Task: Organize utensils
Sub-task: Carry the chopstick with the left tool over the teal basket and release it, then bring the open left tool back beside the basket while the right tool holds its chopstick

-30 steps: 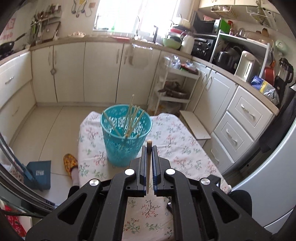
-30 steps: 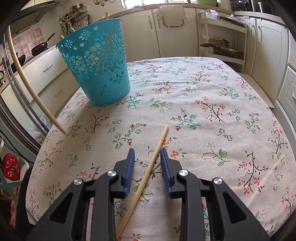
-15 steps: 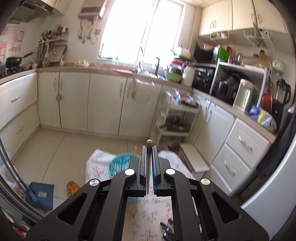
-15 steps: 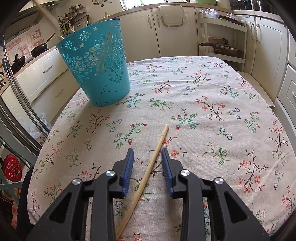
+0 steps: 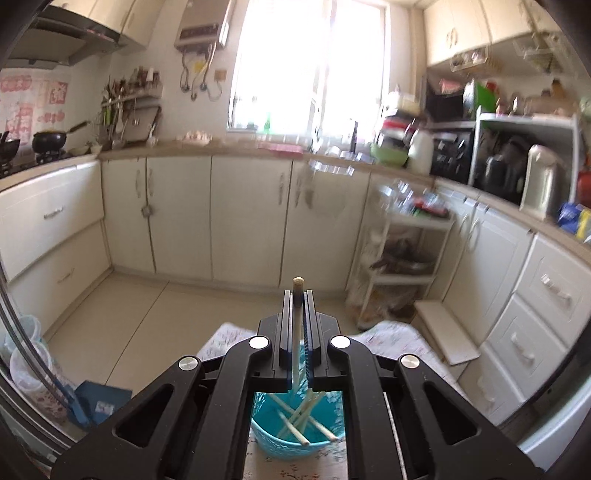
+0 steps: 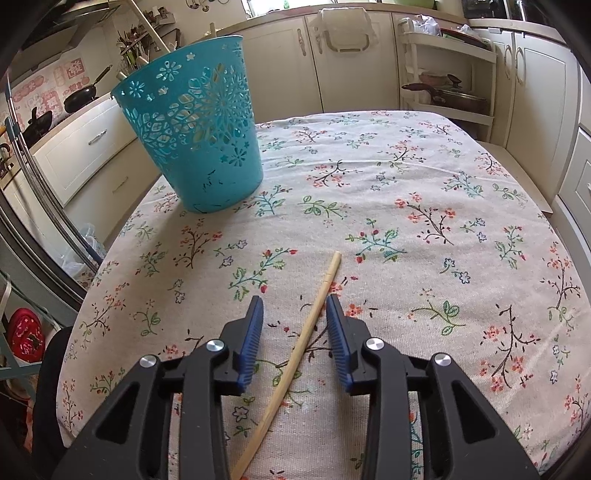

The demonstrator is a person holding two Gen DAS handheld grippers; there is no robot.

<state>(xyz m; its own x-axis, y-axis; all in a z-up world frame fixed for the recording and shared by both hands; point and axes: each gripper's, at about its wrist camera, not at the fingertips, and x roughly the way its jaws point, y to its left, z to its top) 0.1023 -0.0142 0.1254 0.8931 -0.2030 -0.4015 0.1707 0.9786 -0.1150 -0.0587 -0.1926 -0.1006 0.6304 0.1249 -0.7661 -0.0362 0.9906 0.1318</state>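
Note:
My left gripper is shut on a pale wooden chopstick, held upright above the teal basket, which holds several chopsticks. In the right wrist view the teal cut-out basket stands at the table's far left, and the held chopstick slants down toward its rim. My right gripper is open, its jaws on either side of a chopstick lying on the flowered tablecloth.
The table stands in a kitchen with white cabinets and a white shelf trolley beyond its far edge. A fridge side stands to the left. A blue dustpan lies on the floor.
My left gripper has risen and tilted up with its chopstick, coming over the basket. The right gripper has opened slightly around the lying chopstick.

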